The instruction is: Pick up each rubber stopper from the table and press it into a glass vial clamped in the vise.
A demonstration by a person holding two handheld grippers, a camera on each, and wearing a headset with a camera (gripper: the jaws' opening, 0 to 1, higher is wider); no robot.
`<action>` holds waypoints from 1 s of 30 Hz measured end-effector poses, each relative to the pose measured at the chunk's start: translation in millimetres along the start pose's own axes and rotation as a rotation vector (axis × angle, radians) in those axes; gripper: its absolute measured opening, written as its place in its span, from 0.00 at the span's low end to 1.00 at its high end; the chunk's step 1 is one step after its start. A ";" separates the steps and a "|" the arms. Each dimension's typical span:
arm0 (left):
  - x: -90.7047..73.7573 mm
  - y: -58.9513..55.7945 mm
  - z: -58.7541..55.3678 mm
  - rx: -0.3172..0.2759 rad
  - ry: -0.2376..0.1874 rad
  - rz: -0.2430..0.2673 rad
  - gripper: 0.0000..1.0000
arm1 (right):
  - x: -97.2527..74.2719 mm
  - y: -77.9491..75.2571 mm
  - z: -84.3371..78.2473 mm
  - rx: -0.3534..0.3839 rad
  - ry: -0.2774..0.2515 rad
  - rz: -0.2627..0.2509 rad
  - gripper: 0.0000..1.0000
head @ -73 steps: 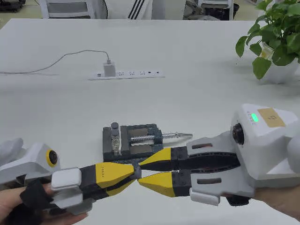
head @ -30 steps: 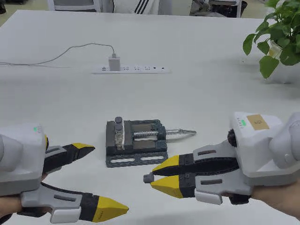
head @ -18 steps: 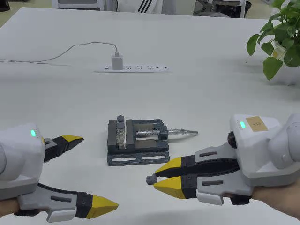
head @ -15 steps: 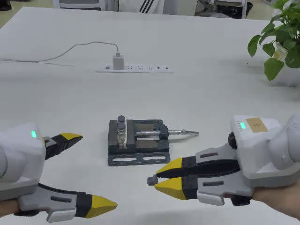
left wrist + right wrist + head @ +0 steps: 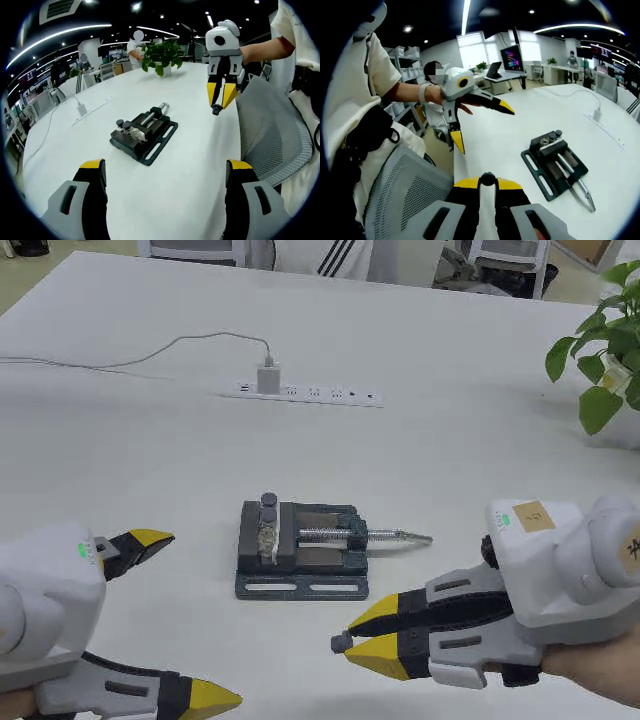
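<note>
A dark vise [image 5: 300,565] sits mid-table and clamps glass vials [image 5: 268,536] at its left end, two of them topped by grey stoppers [image 5: 267,501]. My right gripper [image 5: 347,642] hovers low, right of and nearer than the vise, shut on a small grey rubber stopper [image 5: 339,643] at its yellow tips; the same stopper [image 5: 487,179] shows pinched in the right gripper view. My left gripper [image 5: 185,620] is wide open and empty, at the near left. In the left gripper view the vise [image 5: 145,132] lies ahead, between the spread jaws.
A white power strip [image 5: 310,393] with a plugged charger and cable lies behind the vise. A potted plant [image 5: 605,355] stands at the far right. A mesh chair [image 5: 272,135] is at the table's near edge. People stand in the background.
2.4 s ago both grippers' tips met in front of the vise. The left gripper has since opened wide and drawn back left; the right one keeps the stopper. The head camera shifted.
</note>
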State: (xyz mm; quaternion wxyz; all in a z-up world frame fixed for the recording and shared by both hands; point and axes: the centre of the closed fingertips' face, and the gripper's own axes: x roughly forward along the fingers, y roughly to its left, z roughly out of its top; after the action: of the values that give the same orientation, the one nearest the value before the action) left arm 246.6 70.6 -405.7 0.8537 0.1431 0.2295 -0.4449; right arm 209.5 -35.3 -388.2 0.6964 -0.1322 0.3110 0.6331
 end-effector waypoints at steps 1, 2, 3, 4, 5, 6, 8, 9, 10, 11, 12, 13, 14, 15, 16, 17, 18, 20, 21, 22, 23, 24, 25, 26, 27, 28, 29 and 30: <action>-0.5 0.1 -0.6 -0.006 0.000 0.005 0.99 | 0.3 -2.2 -1.4 -0.013 0.018 0.002 0.05; -1.0 0.0 -1.1 -0.011 0.000 0.008 0.99 | 0.8 -4.7 -0.8 -0.024 0.025 0.006 0.05; -1.8 1.4 -2.0 -0.015 -0.006 0.019 0.99 | 1.0 -8.5 -1.0 -0.010 0.040 0.008 0.05; -2.1 1.9 -2.3 -0.019 -0.007 0.024 0.99 | 1.3 -11.4 -0.1 -0.013 0.046 0.004 0.05; -2.6 2.2 -3.1 -0.027 -0.009 0.028 0.99 | 1.3 -14.8 0.8 -0.018 0.057 0.006 0.05; -2.7 2.7 -3.6 -0.031 -0.008 0.032 0.99 | 1.3 -16.9 1.8 -0.020 0.063 0.006 0.05; -2.9 3.5 -4.3 -0.031 -0.011 0.041 0.97 | 1.9 -22.1 4.0 -0.029 0.081 0.006 0.05; -2.8 3.7 -4.1 -0.032 -0.015 0.046 0.96 | 2.4 -24.8 4.3 -0.031 0.091 0.003 0.05; -2.2 5.0 -3.5 -0.045 -0.020 0.057 0.97 | 3.0 -29.3 3.7 -0.035 0.113 -0.005 0.05; -1.6 5.0 -3.1 -0.056 -0.025 0.060 0.98 | 3.6 -30.8 3.7 -0.043 0.122 -0.003 0.05; -1.1 5.5 -2.4 -0.058 -0.030 0.064 0.98 | 4.6 -33.0 4.0 -0.045 0.131 -0.006 0.05; -0.4 6.3 -1.5 -0.063 -0.035 0.072 0.97 | 5.7 -36.6 3.9 -0.043 0.146 -0.011 0.05; 0.1 6.7 -0.6 -0.068 -0.041 0.074 0.98 | 6.4 -38.6 3.9 -0.045 0.155 -0.011 0.05; 0.4 6.9 0.1 -0.073 -0.044 0.078 0.98 | 7.1 -40.6 4.5 -0.050 0.161 -0.012 0.05; 0.9 8.0 1.0 -0.082 -0.050 0.086 0.98 | 7.9 -43.3 4.7 -0.052 0.173 -0.013 0.05; 1.2 8.1 1.1 -0.082 -0.052 0.088 0.98 | 8.2 -44.8 5.2 -0.057 0.180 -0.012 0.05; 1.7 8.3 1.0 -0.083 -0.052 0.091 0.98 | 8.9 -46.5 6.0 -0.062 0.189 -0.009 0.05; 2.6 6.7 0.5 -0.086 -0.049 0.089 0.99 | 9.5 -49.9 6.1 -0.073 0.213 -0.005 0.05; 2.9 5.9 0.2 -0.085 -0.048 0.088 0.99 | 9.6 -51.0 5.8 -0.081 0.225 -0.002 0.05; 3.1 5.3 -0.6 -0.081 -0.044 0.087 0.99 | 9.7 -52.6 5.8 -0.090 0.236 -0.002 0.05; 3.3 4.4 -1.6 -0.079 -0.039 0.087 0.99 | 10.0 -54.7 6.6 -0.104 0.247 -0.001 0.05; 3.4 4.2 -2.1 -0.078 -0.037 0.088 0.99 | 10.4 -55.6 7.0 -0.108 0.255 0.002 0.05; 3.4 3.7 -2.7 -0.078 -0.035 0.088 0.99 | 10.8 -56.8 7.7 -0.118 0.262 0.005 0.05; 3.4 3.2 -3.4 -0.079 -0.034 0.088 0.99 | 11.5 -58.5 9.0 -0.126 0.272 0.009 0.05; 3.4 2.5 -3.5 -0.082 -0.033 0.086 0.99 | 12.1 -59.4 9.8 -0.133 0.279 0.013 0.05; 3.5 1.6 -4.0 -0.083 -0.033 0.084 0.99 | 12.7 -60.8 10.3 -0.150 0.295 0.020 0.05; 3.4 1.3 -4.1 -0.082 -0.032 0.084 0.99 | 13.2 -62.0 10.5 -0.161 0.305 0.021 0.05; 3.6 1.2 -4.8 -0.083 -0.030 0.085 0.99 | 14.1 -63.4 11.0 -0.177 0.321 0.025 0.05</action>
State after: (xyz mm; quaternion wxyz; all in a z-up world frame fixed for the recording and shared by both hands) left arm 248.1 71.0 -411.5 0.8803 0.1106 0.2287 -0.4007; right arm 273.6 -28.0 -401.5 0.6155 -0.2884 0.3628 0.6374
